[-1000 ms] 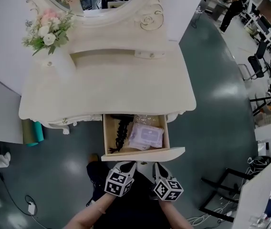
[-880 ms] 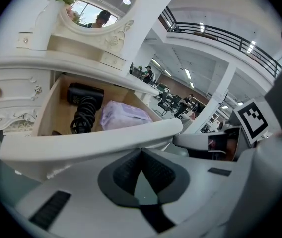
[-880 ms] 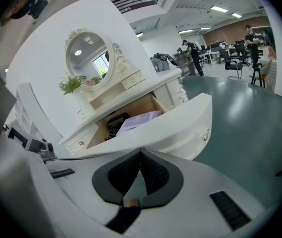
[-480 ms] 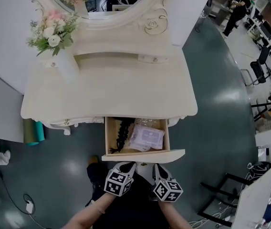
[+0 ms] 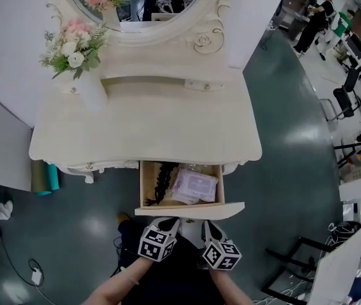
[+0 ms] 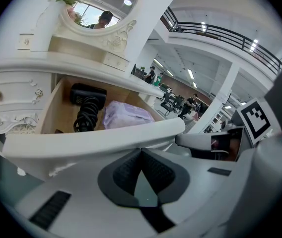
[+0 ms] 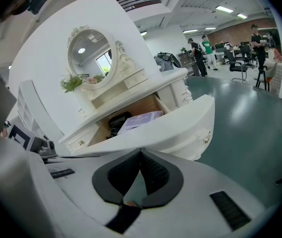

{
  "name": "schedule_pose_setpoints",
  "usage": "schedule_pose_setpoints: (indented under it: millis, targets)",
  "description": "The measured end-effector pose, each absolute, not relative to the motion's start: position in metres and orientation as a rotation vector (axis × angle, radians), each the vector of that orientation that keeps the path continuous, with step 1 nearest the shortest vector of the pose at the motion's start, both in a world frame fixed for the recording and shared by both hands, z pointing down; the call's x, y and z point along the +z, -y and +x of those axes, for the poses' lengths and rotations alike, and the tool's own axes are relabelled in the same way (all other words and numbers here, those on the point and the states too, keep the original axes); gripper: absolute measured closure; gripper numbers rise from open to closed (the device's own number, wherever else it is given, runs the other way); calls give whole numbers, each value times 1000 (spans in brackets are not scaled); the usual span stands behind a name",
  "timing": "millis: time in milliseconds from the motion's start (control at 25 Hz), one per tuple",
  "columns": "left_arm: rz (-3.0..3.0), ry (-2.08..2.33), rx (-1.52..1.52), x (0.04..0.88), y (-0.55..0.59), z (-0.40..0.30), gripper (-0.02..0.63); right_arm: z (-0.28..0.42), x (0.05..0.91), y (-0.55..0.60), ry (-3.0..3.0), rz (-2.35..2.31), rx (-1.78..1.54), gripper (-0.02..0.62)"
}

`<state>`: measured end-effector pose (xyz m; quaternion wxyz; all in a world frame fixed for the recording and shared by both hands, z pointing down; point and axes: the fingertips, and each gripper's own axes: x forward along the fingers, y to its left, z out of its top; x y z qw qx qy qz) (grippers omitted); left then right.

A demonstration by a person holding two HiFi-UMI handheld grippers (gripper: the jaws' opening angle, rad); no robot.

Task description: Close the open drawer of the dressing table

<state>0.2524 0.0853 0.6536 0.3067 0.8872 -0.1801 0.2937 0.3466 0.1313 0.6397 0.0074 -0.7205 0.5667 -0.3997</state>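
Drawer (image 5: pixel 190 209) seems slid slightly further in than a second ago; front still well out from dressing table (image 5: pixel 149 132). Left gripper (image 5: pixel 170 221) and right gripper (image 5: pixel 210 222) side by side at drawer front, tips apparently touching it. Both jaws pinched together, empty. Inside drawer: purple packet (image 5: pixel 195 186), black cord (image 5: pixel 161 180).

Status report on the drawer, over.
Left tongs shut, right tongs shut, both at the drawer front. Drawer open, black cord and purple pack inside. Nothing blocking.

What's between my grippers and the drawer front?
Nothing: head view shows the left gripper and right gripper, both shut, tips right at the drawer front.
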Motion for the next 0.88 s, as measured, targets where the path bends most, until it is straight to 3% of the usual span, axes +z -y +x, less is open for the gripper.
schedule_pose_setpoints:
  millis: [880]
  targets:
    - [2332,555,712,654,-47,268,587,362,639,-93,-1769,-2271,-1194,569]
